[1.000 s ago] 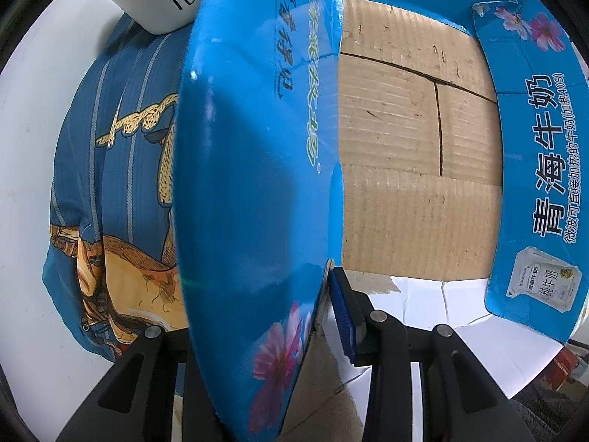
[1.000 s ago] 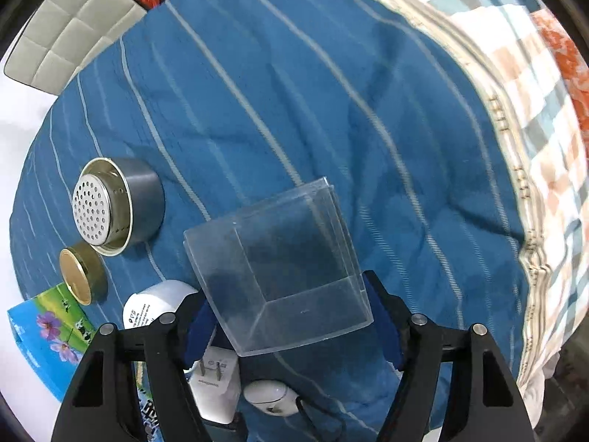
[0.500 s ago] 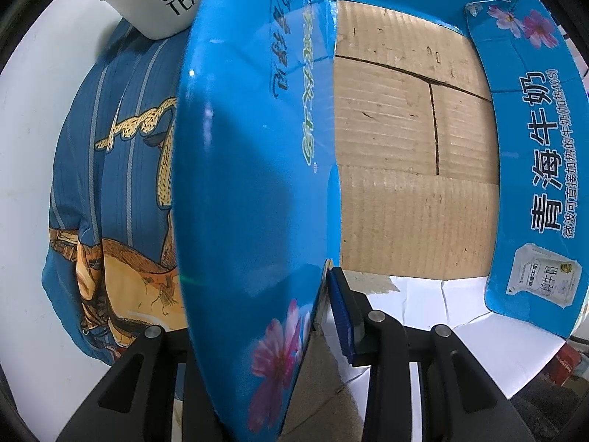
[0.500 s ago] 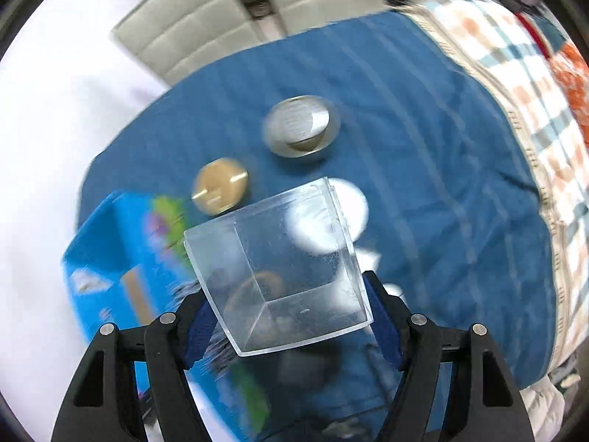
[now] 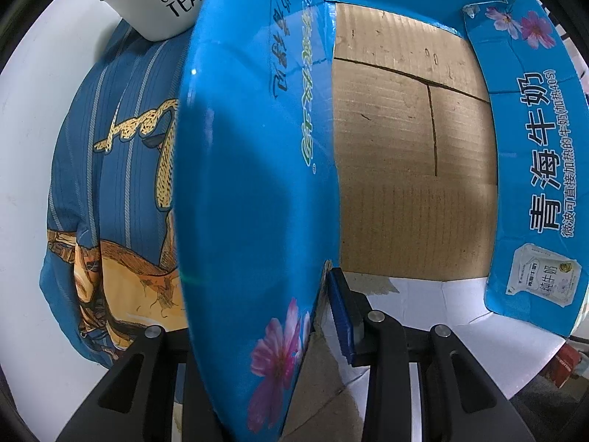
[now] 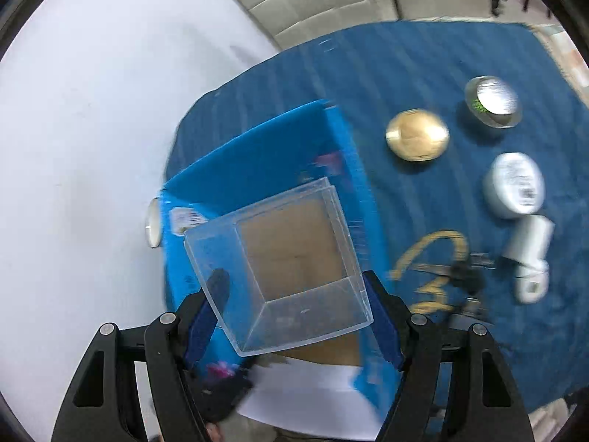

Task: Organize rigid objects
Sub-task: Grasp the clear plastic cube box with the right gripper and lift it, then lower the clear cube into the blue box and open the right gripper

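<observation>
My left gripper [image 5: 257, 331] is shut on the near side wall [image 5: 250, 169] of an open blue cardboard milk box [image 5: 405, 154], whose brown inside is empty. My right gripper [image 6: 291, 316] is shut on a clear square plastic container [image 6: 287, 269] and holds it above the same blue box [image 6: 257, 162]. A gold lid [image 6: 418, 140], a steel strainer cup [image 6: 493, 107], a white jar [image 6: 515, 184] and a white charger [image 6: 530, 258] lie on the blue cloth right of the box.
A white bowl [image 5: 158, 0] lettered "CUP OF TEA" stands beyond the box on its left. The blue striped cloth [image 6: 441, 73] covers the table. Grey padded chairs [image 6: 331, 3] stand behind it. Black cables [image 6: 464, 280] lie near the charger.
My right gripper has swung left with the clear container, from over the open cloth to above the blue box. My left gripper has kept its hold on the box wall.
</observation>
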A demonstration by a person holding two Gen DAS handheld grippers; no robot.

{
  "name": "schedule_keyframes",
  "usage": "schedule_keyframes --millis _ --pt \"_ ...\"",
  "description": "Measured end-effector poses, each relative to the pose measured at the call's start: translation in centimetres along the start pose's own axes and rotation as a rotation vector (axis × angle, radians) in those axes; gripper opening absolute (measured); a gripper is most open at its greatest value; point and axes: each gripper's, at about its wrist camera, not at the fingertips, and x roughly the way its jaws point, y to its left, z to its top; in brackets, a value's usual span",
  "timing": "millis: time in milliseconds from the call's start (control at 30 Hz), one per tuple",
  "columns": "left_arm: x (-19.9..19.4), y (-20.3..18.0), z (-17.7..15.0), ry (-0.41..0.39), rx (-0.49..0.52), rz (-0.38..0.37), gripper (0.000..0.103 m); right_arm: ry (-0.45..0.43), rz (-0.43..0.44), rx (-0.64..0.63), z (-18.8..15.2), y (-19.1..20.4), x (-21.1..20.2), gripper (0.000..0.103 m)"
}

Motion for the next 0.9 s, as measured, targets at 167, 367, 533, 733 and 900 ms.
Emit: schedule_keyframes --millis 167,367,533,733,900 --pt "0.1 0.5 0.2 0.008 -0.026 -0.026 0.031 0.081 0.088 0.029 0.7 1.9 5.5 0.075" --pt "0.2 1.0 0.8 0.015 -0.022 -0.027 0.031 0.148 0.095 0.064 1.2 2.8 11.2 0.075" --pt "0.4 1.0 1.1 0.015 -0.023 -0.026 0.031 0.178 0.09 0.084 1.1 3.1 14.3 0.075" --pt "0.4 0.9 1.2 0.015 -0.022 -0.024 0.031 0.187 0.068 0.08 1.3 3.2 15.4 0.076" --pt "0.4 0.9 1.3 0.013 -0.023 -0.024 0.031 0.213 0.053 0.084 1.4 3.5 15.5 0.076"
